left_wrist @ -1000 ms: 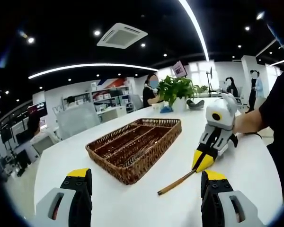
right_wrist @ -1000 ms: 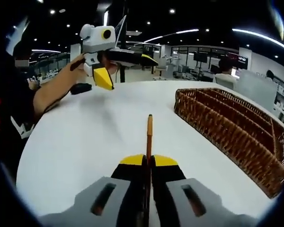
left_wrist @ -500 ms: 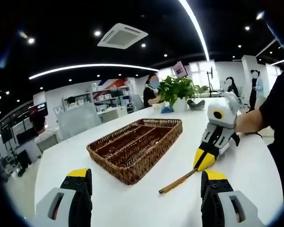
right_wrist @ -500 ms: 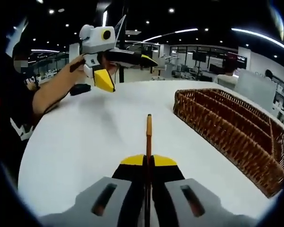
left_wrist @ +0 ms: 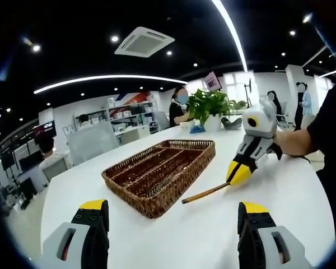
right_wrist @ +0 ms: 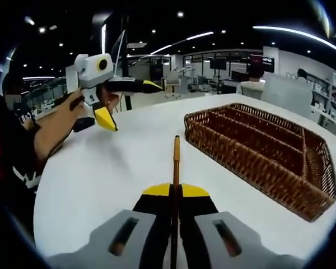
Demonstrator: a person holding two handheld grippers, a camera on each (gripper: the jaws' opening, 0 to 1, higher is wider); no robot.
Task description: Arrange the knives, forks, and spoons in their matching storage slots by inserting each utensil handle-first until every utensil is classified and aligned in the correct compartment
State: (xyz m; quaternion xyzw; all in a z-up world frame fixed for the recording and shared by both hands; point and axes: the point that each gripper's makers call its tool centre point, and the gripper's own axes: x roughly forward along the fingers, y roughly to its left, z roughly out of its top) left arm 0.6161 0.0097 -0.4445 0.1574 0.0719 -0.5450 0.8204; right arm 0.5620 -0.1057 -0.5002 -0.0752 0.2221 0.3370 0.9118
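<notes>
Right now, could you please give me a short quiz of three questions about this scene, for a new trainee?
1. True or false: the right gripper is shut on a wooden-handled utensil.
2. Multiple choice: where is the wicker tray? A) hanging from the left gripper; B) resting on the white table; C) on a chair.
3. Fill in the missing word: the left gripper's jaws are ____ and hold nothing.

Key: 1 true; 2 B; 3 open.
</notes>
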